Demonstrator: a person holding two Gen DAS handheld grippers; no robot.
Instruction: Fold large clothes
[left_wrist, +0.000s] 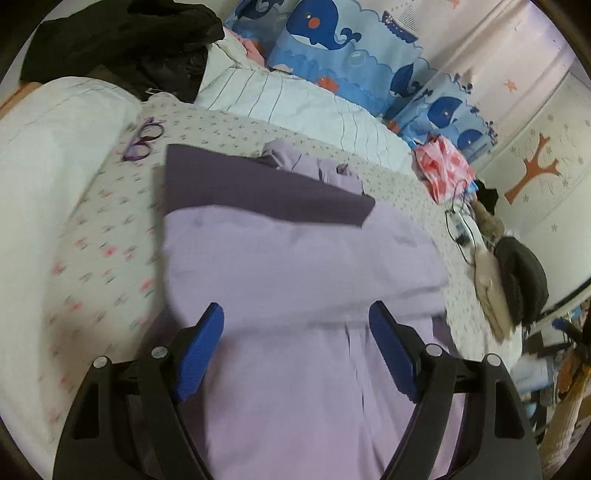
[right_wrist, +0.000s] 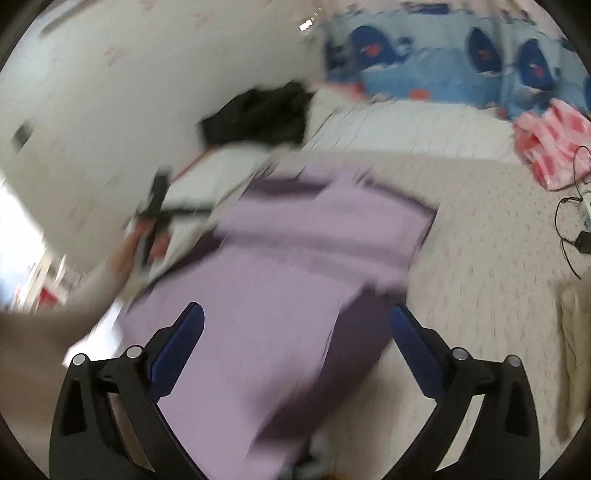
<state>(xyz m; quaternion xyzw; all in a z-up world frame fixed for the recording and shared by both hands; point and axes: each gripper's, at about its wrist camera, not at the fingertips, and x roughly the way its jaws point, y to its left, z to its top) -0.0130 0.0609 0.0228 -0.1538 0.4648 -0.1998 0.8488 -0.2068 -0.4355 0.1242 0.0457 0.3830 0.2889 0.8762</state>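
The lilac garment (left_wrist: 295, 258) lies lengthwise up the bed (left_wrist: 110, 229), its near end cut off. The left gripper (left_wrist: 295, 325) and right gripper (right_wrist: 295, 325) both gape, empty; the right view is blurred.

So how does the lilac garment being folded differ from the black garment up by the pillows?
The lilac garment lies spread flat in folded layers mid-bed; the black garment sits in a crumpled heap at the bed's far end. The lilac one shows a darker purple panel; the black one is uniformly dark. The lilac one lies under both open grippers; the black one is far from them. Both rest on the bed.
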